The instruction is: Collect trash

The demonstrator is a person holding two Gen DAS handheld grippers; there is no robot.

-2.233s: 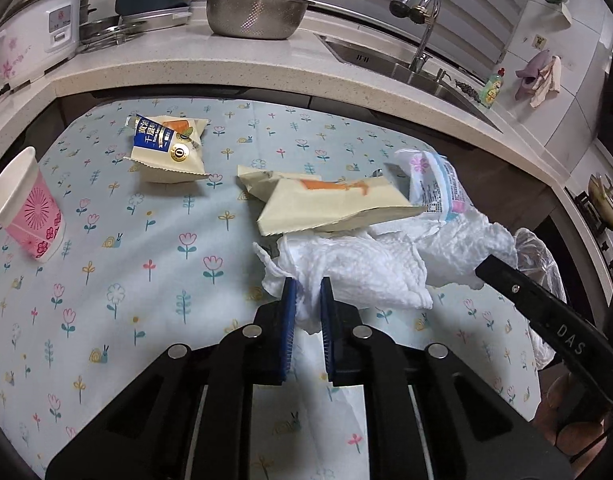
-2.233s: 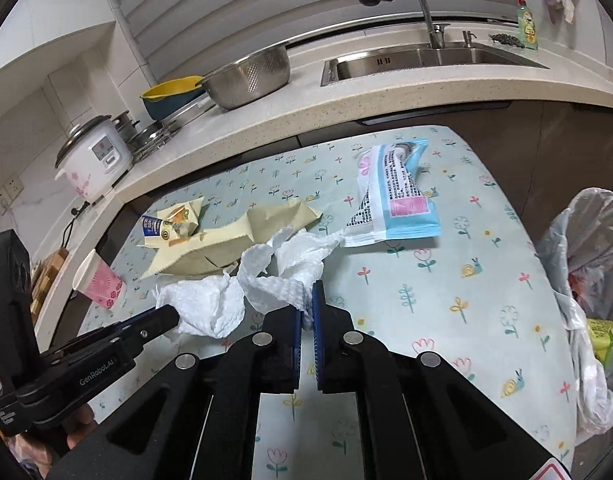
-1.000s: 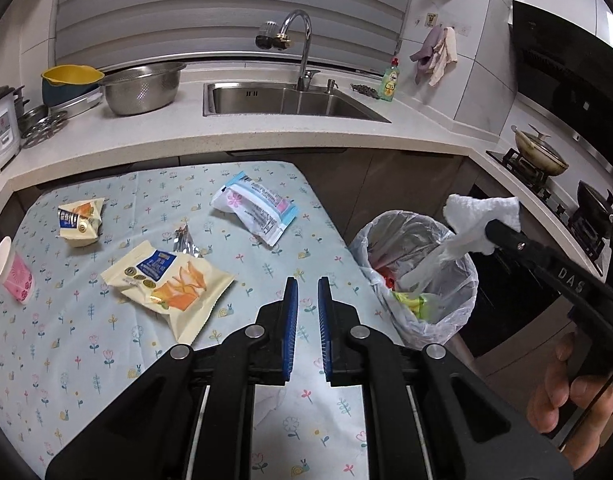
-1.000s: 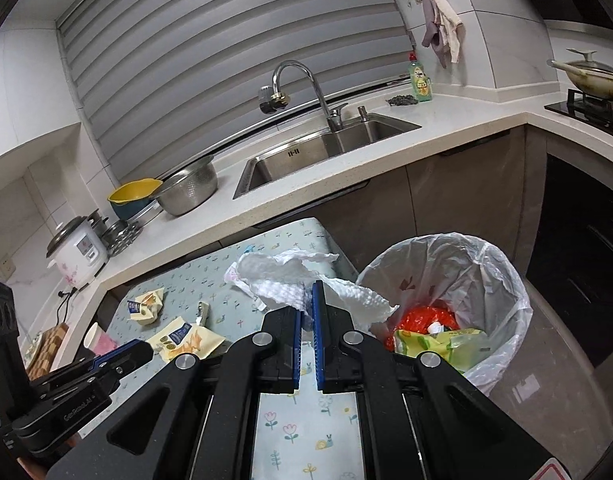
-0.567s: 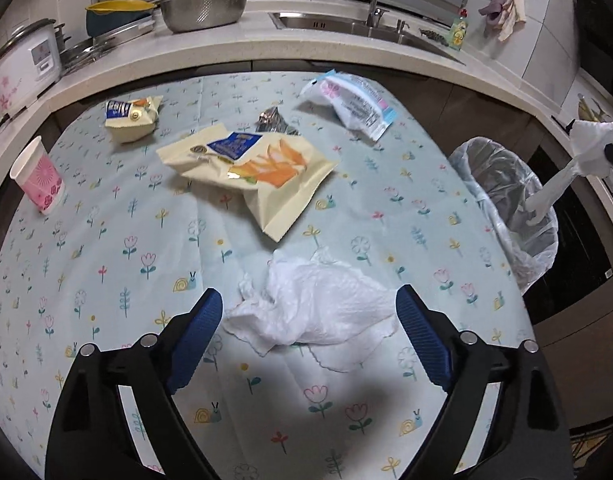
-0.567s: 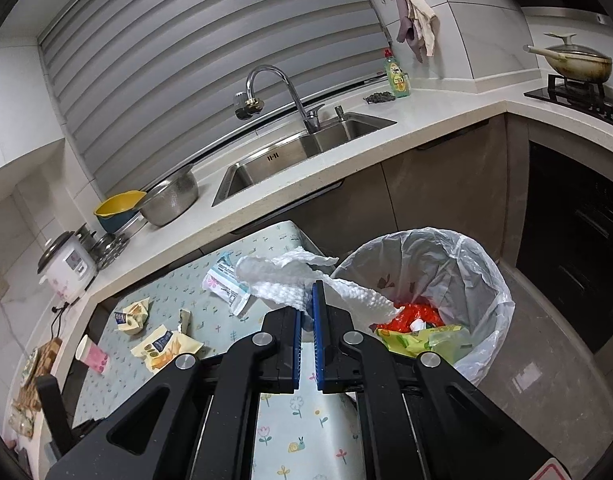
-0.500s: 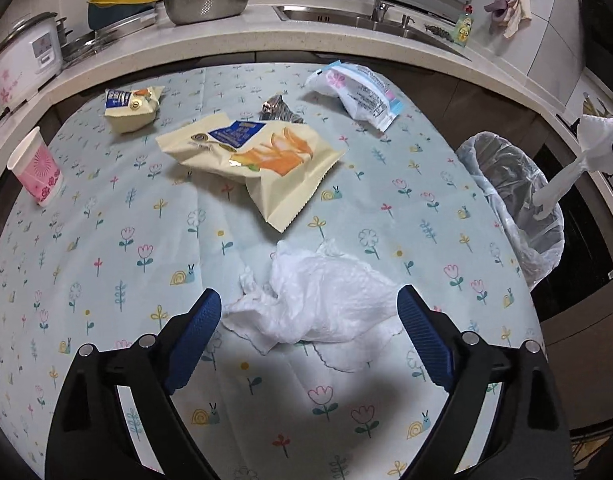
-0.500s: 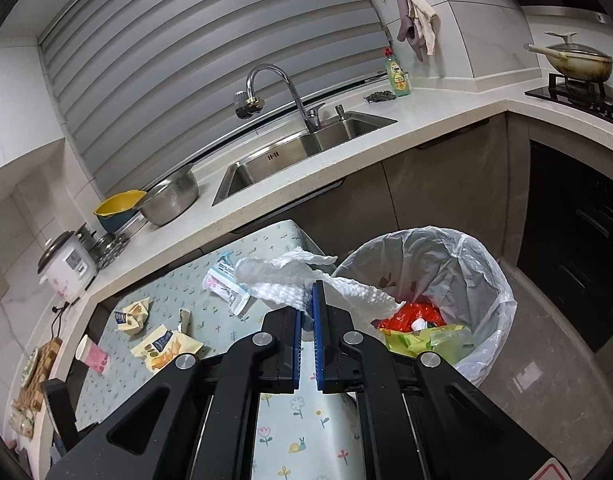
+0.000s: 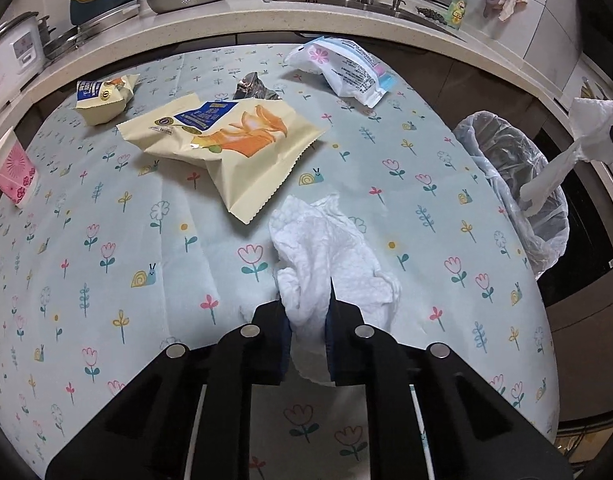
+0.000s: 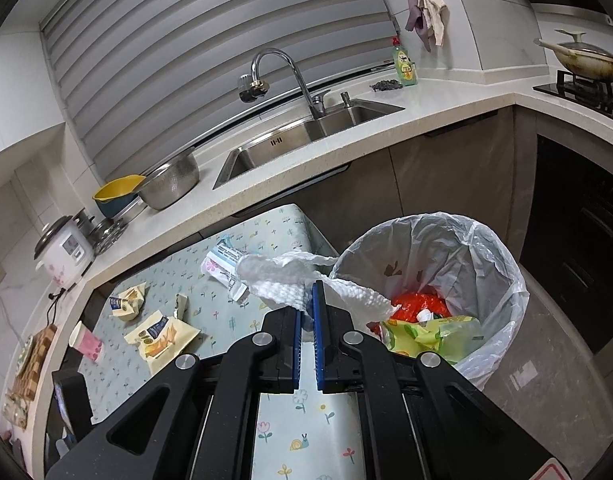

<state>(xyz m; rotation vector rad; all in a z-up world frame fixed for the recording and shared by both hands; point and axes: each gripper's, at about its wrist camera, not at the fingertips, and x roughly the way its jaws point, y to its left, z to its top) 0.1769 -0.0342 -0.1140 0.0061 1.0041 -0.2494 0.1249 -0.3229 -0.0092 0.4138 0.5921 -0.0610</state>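
Left claw (image 9: pixel 308 320): clamped on a crumpled paper towel (image 9: pixel 326 248) that lay on the flowered tablecloth (image 9: pixel 106 280), most of the sheet spilling forward of the pads.
Right claw (image 10: pixel 308 312): pinched together on a second paper towel (image 10: pixel 282 276), held in the air beside the rim of the lined trash bin (image 10: pixel 486 264).
Bin contents: red and green wrappers lay at the bottom.
Table: a large chip bag (image 9: pixel 226 140), a small snack bag (image 9: pixel 102 98), a white-and-blue packet (image 9: pixel 346 66), a foil scrap (image 9: pixel 254 88) and a pink paper cup (image 9: pixel 12 176) waited, all well apart from the left claw.
Doing it well: the right towel probably needed carrying over the bin's opening before letting go, since it hung partly outside the rim.
Left lift: likely best raised straight up, so the loose tail cleared the chip bag.
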